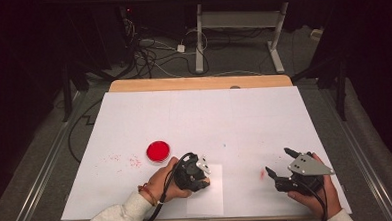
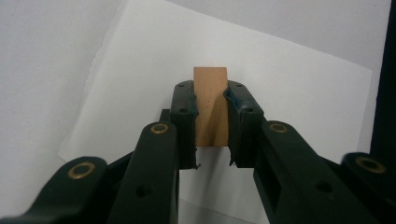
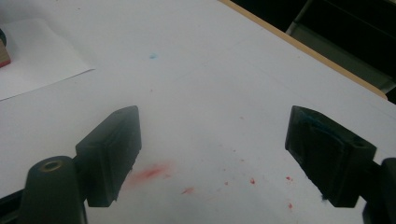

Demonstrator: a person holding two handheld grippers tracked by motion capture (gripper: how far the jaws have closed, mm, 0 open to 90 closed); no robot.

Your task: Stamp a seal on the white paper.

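The left gripper [image 1: 199,173] is seen at the lower centre of the high view, held in the person's left hand [image 1: 162,184], whose sleeve enters from the bottom edge. In the left gripper view its two black jaws are clamped on a small rectangular block of pale wood [image 2: 211,106], one pad pressed against each long side; the block's top end stands clear above the jaw tips at the centre of the frame. Behind the block lies a loose white sheet of paper [image 2: 299,84], which in the high view is found at the lower centre, under the left gripper [image 2: 211,135]. Whether the block touches the sheet cannot be told.

The right gripper [image 1: 279,163] is seen at the lower right of the high view, held in the right hand [image 1: 313,198], with its grey three-cornered plate on top. In the right gripper view its jaws stand wide apart, nothing between the pads, above the white covering of the table [image 3: 224,84].

A round red ink pad [image 1: 157,151] is noted left of centre in the high view, near the left hand but apart from it. Red smears [image 3: 149,173] are recorded on the white surface at the lower centre of the right gripper view (scattered red specks to their right as well). A wooden table edge [image 1: 198,83] shows beyond the white covering, upper centre.
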